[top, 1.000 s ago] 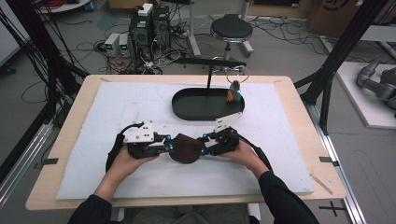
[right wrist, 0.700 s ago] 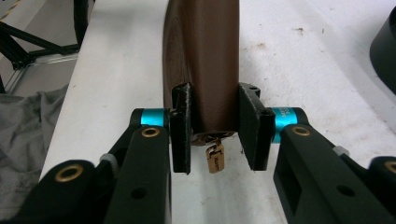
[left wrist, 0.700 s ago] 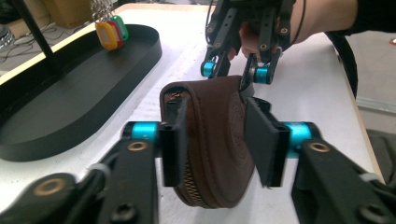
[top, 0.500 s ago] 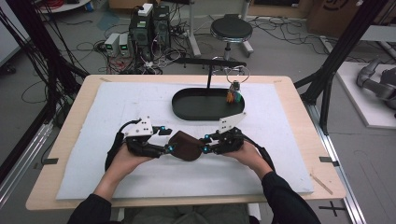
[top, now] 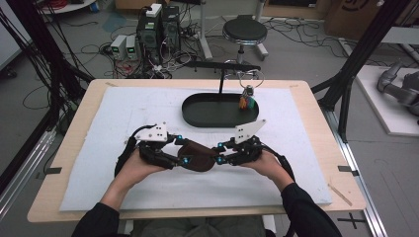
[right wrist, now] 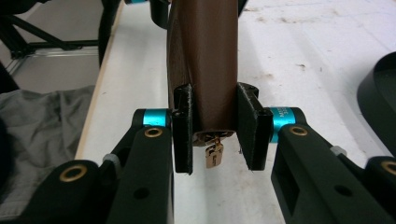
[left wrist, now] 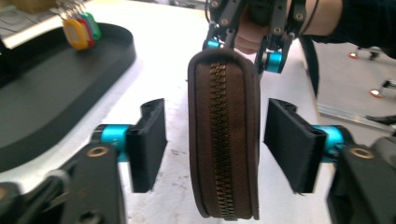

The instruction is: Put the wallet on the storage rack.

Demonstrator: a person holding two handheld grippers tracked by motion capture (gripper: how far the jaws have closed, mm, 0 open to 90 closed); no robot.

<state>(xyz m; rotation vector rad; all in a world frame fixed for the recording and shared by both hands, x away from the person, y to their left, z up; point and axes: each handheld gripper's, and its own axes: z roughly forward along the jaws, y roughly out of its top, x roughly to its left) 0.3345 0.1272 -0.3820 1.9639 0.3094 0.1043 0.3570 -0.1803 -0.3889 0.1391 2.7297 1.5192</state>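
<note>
White foam covers the wooden bench (top: pixel 316 106), and in the high view a black oval tray (top: pixel 217 111) sits near the far edge, with a bunch of coloured key tags (top: pixel 247 102) hanging over its right end from a small stand. Nearer the front edge, about the middle, a brown pouch (top: pixel 196 155) is held between the left gripper (top: pixel 184 159) and the right gripper (top: pixel 218 157), one at each end. Compared with a second ago the pouch sits a little higher and the left gripper no longer pinches it. In the left gripper view the pouch (left wrist: pixel 224 135) stands on its edge with the closed zipper (left wrist: pixel 219 140) facing the camera; the jaws have just been opening and now stand apart on both sides of it, with a clear gap to each pad (left wrist: pixel 148 140), so this gripper is open around the pouch without touching it. Behind it the right gripper (left wrist: pixel 245 46) holds the far end. In the right gripper view the jaws have closed further and now both pads (right wrist: pixel 183 126) press on the end of the pouch (right wrist: pixel 203 65), where the brass zipper pull (right wrist: pixel 212 154) hangs down just under it. I judge that the pouch has been passed into the right gripper alone, so the left one is free to take a new hold, probably to work on the zipper.
</note>
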